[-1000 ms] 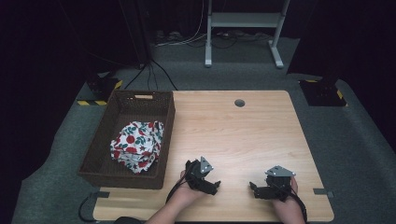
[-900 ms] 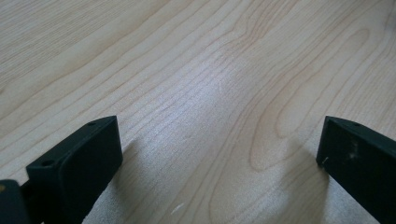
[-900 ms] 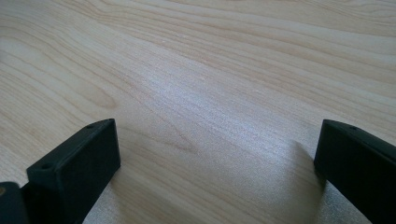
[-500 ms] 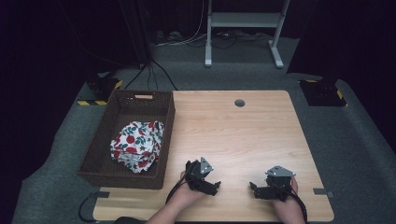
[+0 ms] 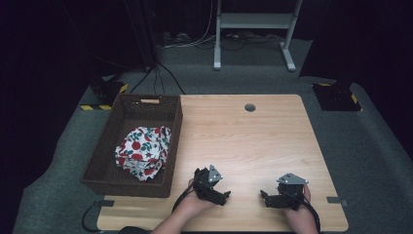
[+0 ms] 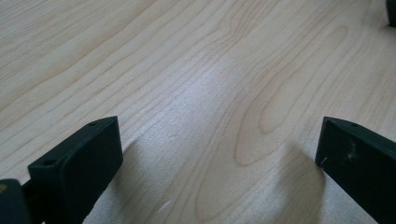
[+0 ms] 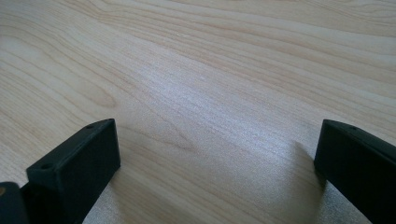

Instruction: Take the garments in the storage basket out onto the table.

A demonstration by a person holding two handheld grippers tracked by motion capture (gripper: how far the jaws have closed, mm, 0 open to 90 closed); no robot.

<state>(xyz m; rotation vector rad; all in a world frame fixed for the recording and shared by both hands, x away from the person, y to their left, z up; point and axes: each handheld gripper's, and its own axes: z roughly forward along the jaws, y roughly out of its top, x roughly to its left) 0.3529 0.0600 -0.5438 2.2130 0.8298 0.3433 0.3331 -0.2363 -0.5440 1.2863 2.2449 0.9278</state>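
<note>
1. Table (image 5: 253, 146): wooden top bare except for the basket and both grippers.
2. Basket (image 5: 171, 122): dark wicker, at the table's left edge; holds the folded cherry-print cloth (image 5: 143, 152).
3. Left gripper (image 5: 220, 195), right gripper (image 5: 269, 197): both resting near the front edge, jaws spread wide, nothing held. No shift from a second ago, so the cloth pickup looks unstarted.

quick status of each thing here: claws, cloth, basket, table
left claw: open, holding nothing, low over the table
right claw: open, holding nothing, low over the table
cloth: folded, lying in the basket
basket: on the table's left side
table: bare wood between the claws
</note>
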